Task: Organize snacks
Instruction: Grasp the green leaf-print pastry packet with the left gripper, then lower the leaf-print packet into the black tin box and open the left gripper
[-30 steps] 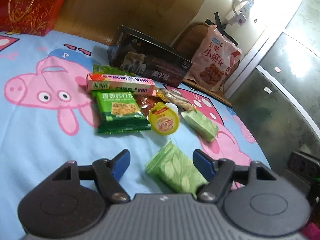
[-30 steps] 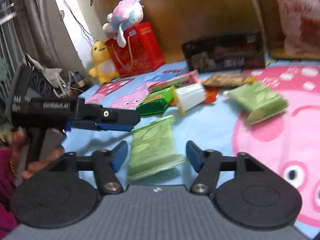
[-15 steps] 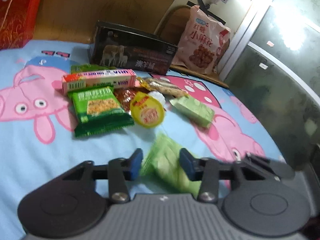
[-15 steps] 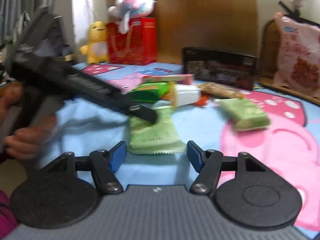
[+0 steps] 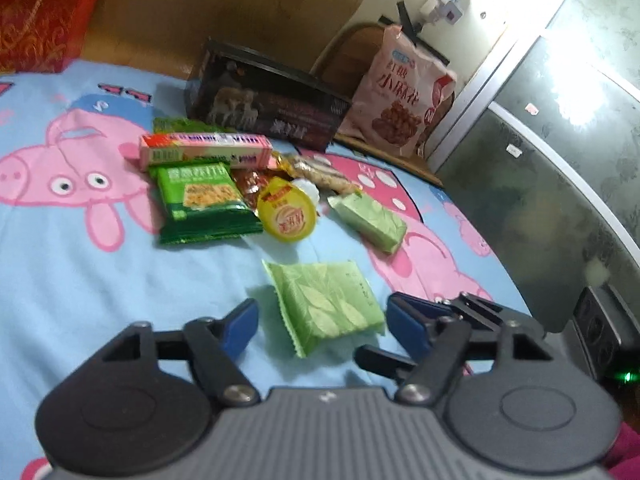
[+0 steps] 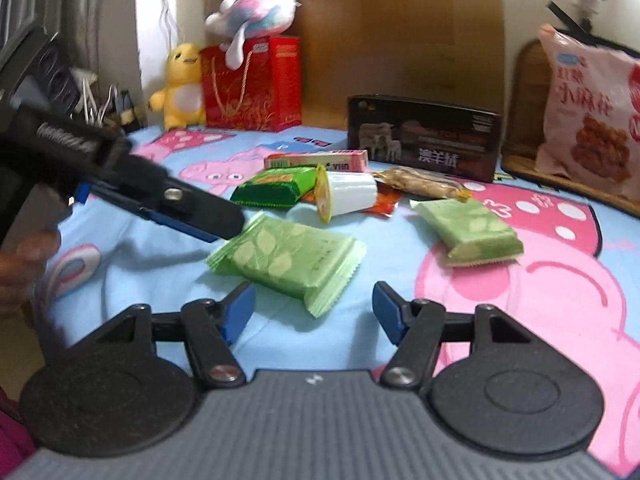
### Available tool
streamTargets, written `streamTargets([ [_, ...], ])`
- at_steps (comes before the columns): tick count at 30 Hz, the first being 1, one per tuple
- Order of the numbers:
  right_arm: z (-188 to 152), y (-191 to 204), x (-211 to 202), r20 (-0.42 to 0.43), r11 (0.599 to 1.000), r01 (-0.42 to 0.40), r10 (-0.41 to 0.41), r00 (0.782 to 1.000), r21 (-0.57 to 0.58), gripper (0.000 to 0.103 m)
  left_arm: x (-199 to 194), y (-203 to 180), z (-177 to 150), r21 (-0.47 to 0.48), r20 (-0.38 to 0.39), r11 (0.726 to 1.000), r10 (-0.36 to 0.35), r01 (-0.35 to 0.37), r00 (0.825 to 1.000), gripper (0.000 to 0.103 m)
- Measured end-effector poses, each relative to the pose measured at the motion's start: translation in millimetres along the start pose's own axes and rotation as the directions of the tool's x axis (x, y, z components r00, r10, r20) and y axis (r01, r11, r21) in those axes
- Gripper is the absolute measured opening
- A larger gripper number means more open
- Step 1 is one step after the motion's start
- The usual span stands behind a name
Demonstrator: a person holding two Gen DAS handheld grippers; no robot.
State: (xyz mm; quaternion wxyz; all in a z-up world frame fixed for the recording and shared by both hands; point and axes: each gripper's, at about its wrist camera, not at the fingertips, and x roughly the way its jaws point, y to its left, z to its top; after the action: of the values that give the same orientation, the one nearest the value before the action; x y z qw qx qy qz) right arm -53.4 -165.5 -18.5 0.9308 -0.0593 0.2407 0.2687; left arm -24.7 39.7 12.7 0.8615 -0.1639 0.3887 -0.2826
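Observation:
A light green leaf-print snack pack (image 5: 326,306) lies flat on the blue cartoon sheet, just ahead of my open, empty left gripper (image 5: 320,326). It also shows in the right wrist view (image 6: 288,258), ahead of my open, empty right gripper (image 6: 314,312). The left gripper (image 6: 208,224) reaches in from the left there, its tip next to the pack. A second light green pack (image 5: 370,222) (image 6: 470,230) lies further right. Behind are a dark green biscuit pack (image 5: 198,202), a pink box (image 5: 204,152), a yellow-lidded jelly cup (image 5: 286,214) (image 6: 346,196) and a peanut bar (image 5: 320,172).
A black box (image 5: 264,114) (image 6: 424,142) stands at the back, with a pink snack bag (image 5: 400,96) (image 6: 588,120) on a wooden chair to its right. A red gift bag (image 6: 252,84), a plush on it and a yellow duck toy (image 6: 180,88) stand far left. A grey cabinet (image 5: 560,168) is on the right.
The left gripper closed around the light green pack half a second ago, then opened wide and let it go. The pack now lies turned, with its long side across. The right gripper stayed open.

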Motion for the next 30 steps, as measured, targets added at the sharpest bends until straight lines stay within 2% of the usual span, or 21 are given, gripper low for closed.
streamTargets([
  [2, 0, 1, 5, -0.013, 1.0, -0.024, 0.024, 1.0, -0.019, 0.043, 13, 1, -1, -0.001, -0.047, 1.0, -0.001, 0.001, 0.999, 0.036],
  [3, 1, 2, 6, -0.013, 0.999, -0.038, 0.037, 0.999, -0.015, 0.031, 16, 0, -3, 0.0, -0.042, 1.0, 0.001, -0.001, 0.999, 0.035],
  [5, 5, 5, 6, -0.023, 0.998, -0.043, 0.043, 0.999, -0.035, 0.026, 15, -4, -4, 0.01, -0.05, 1.0, -0.001, 0.002, 0.999, 0.034],
  [7, 10, 4, 2, -0.004, 0.998, -0.048, 0.048, 0.999, -0.045, 0.026, 8, -5, 2, -0.001, -0.043, 1.0, -0.022, 0.022, 0.999, 0.033],
  [11, 40, -13, -4, 0.089, 0.995, -0.098, 0.098, 0.991, -0.004, 0.025, -10, -8, 34, 0.037, 0.032, 0.998, -0.044, 0.043, 0.998, 0.033],
  [14, 71, -24, 9, 0.15, 0.997, -0.075, 0.076, 0.986, -0.015, 0.025, -10, -15, 70, 0.087, 0.1, 0.996, -0.01, 0.001, 0.995, 0.033],
  [18, 119, -50, 48, 0.206, 1.0, -0.009, 0.009, 0.978, -0.001, 0.025, 16, -22, 136, 0.136, 0.206, 0.985, 0.075, -0.104, 0.976, 0.033],
  [23, 164, -97, 108, 0.152, 0.993, 0.006, -0.025, 0.988, 0.121, 0.025, 66, -11, 201, 0.11, 0.231, 0.977, 0.154, -0.183, 0.961, 0.034],
  [27, 171, -113, 139, 0.096, 0.986, 0.034, -0.05, 0.994, 0.163, 0.03, 106, 2, 227, 0.103, 0.206, 0.968, 0.205, -0.23, 0.957, 0.037],
  [28, 171, -112, 144, 0.082, 0.986, 0.046, -0.06, 0.995, 0.159, 0.032, 114, 5, 229, 0.101, 0.196, 0.966, 0.216, -0.239, 0.956, 0.038],
  [30, 167, -111, 150, 0.068, 0.984, 0.063, -0.075, 0.995, 0.165, 0.051, 127, 9, 229, 0.095, 0.173, 0.964, 0.231, -0.25, 0.957, 0.047],
])
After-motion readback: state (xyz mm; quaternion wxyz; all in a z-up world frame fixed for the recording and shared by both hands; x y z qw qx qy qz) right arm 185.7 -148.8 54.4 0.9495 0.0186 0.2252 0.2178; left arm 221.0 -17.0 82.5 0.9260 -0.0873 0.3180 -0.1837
